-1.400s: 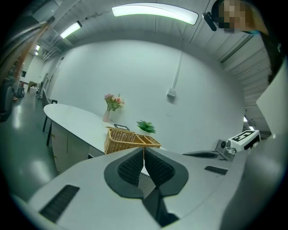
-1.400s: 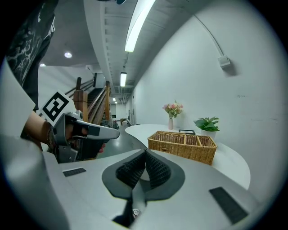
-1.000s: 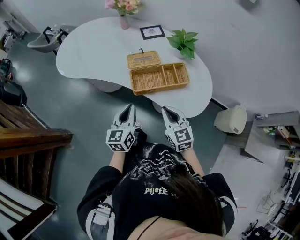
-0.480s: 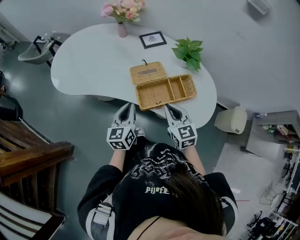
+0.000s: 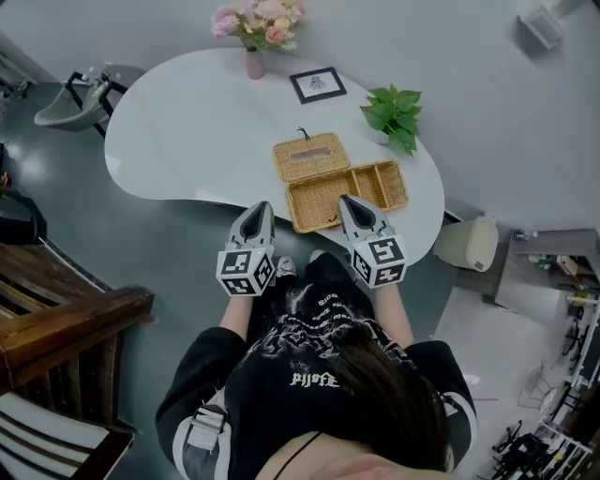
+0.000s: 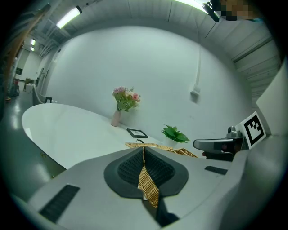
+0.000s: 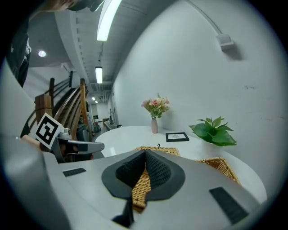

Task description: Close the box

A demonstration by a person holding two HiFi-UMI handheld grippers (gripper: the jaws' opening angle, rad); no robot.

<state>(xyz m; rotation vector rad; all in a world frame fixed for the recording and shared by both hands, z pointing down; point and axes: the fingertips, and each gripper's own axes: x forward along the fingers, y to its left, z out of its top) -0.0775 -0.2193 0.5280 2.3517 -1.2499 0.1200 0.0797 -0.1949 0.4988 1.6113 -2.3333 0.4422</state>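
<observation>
An open wicker box [image 5: 352, 191] sits on the white table [image 5: 187, 122], near its front edge. The lid [image 5: 313, 156] lies flipped back flat on the far side, and the box has two compartments. My left gripper [image 5: 260, 206] hovers at the table's near edge, left of the box, its jaws shut and empty. My right gripper [image 5: 349, 201] is over the box's near rim, also shut and empty. In the left gripper view the left gripper [image 6: 144, 149] points at the lid [image 6: 143, 145]. Just past the right gripper [image 7: 145, 152], its own view shows the box [image 7: 221, 165].
A vase of pink flowers [image 5: 256, 28], a small framed picture [image 5: 317, 83] and a green potted plant [image 5: 395, 112] stand along the table's far side. A white bin [image 5: 466, 241] is on the floor at right. At left are dark wooden steps [image 5: 56, 314] and a chair [image 5: 84, 80].
Both grippers have moved forward to the table; the right one now reaches over the box's near rim. Both stay shut, and the box lies open as before.
</observation>
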